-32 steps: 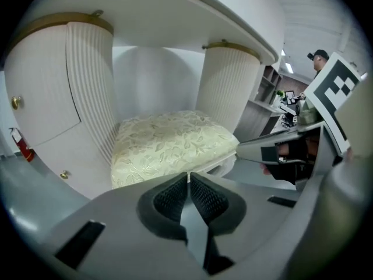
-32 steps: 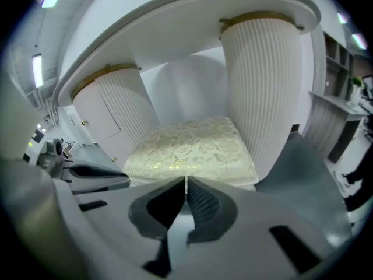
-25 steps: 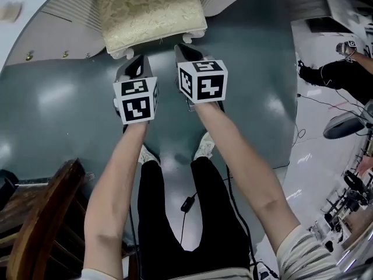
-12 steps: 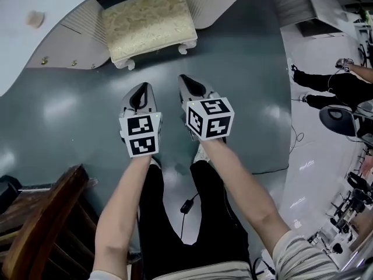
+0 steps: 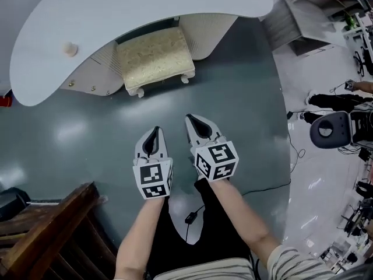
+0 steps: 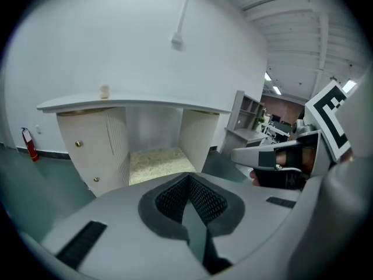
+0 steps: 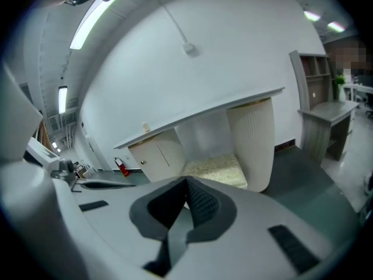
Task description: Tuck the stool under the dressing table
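Observation:
The stool (image 5: 155, 58), with a cream patterned cushion and white legs, stands partly under the white curved dressing table (image 5: 140, 13), its front edge sticking out. It also shows in the left gripper view (image 6: 156, 161) and the right gripper view (image 7: 217, 169), set in the table's knee gap. My left gripper (image 5: 152, 136) and right gripper (image 5: 194, 123) are side by side above the green floor, well short of the stool. Both are shut with nothing in them.
A small cream knob-like object (image 5: 70, 49) sits on the tabletop. A dark wooden chair (image 5: 41, 238) is at the lower left. A grey shelf unit (image 5: 303, 13) stands to the table's right. A person (image 5: 338, 101) and a cable (image 5: 280, 185) are at the right.
Both grippers have drawn back and risen away from the stool, still shut. The view has pulled back, so the whole tabletop shows and the stool looks smaller.

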Demonstrator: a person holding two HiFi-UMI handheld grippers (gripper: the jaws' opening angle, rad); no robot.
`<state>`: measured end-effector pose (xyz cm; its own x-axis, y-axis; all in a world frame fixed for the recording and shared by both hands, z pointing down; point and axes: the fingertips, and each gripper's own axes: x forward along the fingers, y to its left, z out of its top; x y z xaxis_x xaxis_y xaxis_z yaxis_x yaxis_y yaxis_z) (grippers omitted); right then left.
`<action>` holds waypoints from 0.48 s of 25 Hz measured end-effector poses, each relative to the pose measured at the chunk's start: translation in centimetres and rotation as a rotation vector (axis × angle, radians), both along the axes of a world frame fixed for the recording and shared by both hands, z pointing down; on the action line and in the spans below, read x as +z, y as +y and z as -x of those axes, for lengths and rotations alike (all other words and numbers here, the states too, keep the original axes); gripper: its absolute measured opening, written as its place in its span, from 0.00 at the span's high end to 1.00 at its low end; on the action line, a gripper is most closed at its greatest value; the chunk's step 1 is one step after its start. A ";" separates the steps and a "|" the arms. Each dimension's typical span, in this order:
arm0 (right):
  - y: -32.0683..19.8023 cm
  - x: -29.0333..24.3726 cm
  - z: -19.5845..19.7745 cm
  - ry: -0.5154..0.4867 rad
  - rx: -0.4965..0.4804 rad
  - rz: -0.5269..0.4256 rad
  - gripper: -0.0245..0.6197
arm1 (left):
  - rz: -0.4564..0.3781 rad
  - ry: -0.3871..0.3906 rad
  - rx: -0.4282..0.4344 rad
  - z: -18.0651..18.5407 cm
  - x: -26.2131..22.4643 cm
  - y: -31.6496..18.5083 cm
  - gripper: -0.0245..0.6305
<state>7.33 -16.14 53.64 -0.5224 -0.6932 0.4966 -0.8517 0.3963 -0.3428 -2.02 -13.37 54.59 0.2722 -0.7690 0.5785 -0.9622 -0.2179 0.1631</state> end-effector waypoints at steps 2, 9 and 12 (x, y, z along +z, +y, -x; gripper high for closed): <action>0.7 -1.9 -0.1 0.013 -0.007 -0.011 0.94 | -0.016 0.006 -0.004 0.0 -2.1 0.5 0.95; 3.4 -10.0 -0.3 -0.002 -0.011 -0.068 0.94 | -0.068 0.043 -0.043 -0.2 -10.1 1.8 0.95; 4.2 -13.4 -1.7 -0.040 0.049 -0.047 0.94 | -0.095 0.038 -0.027 -1.2 -14.2 2.8 0.95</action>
<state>8.99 -11.96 40.20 -0.5061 -0.7405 0.4422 -0.8564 0.3711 -0.3589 -0.86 -10.59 40.41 0.2709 -0.8273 0.4921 -0.9615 -0.2083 0.1792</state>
